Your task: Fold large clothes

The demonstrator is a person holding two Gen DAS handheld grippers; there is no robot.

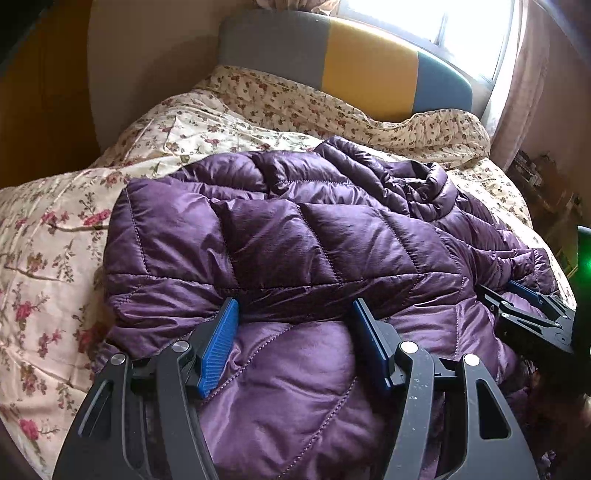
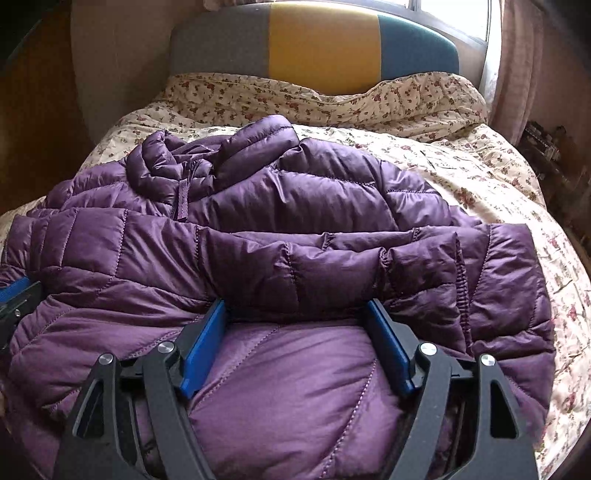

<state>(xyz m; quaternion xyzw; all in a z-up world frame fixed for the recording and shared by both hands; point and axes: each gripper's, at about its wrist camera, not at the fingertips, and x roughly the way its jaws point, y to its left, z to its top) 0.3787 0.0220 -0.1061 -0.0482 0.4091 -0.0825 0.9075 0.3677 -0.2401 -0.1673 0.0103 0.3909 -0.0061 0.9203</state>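
A purple quilted puffer jacket [image 1: 295,229] [image 2: 295,192] lies folded over on the bed, its collar bunched toward the headboard. My left gripper [image 1: 293,304] rests low on the jacket's near edge, its blue pads [image 1: 218,347] spread with a puffy fold bulging between them. My right gripper [image 2: 296,304] sits the same way further right, jaws wide, with padded fabric between its pads [image 2: 388,350] and no squeeze showing. Each gripper shows at the edge of the other's view: the right gripper [image 1: 524,306] and the left gripper [image 2: 14,295].
The floral bedspread [image 1: 55,240] [image 2: 480,166] covers the bed around the jacket. A grey, yellow and teal headboard [image 1: 369,62] [image 2: 321,40] stands at the far end under a bright window [image 1: 424,18]. A pink curtain [image 1: 524,92] and cluttered shelves [image 1: 535,173] stand right.
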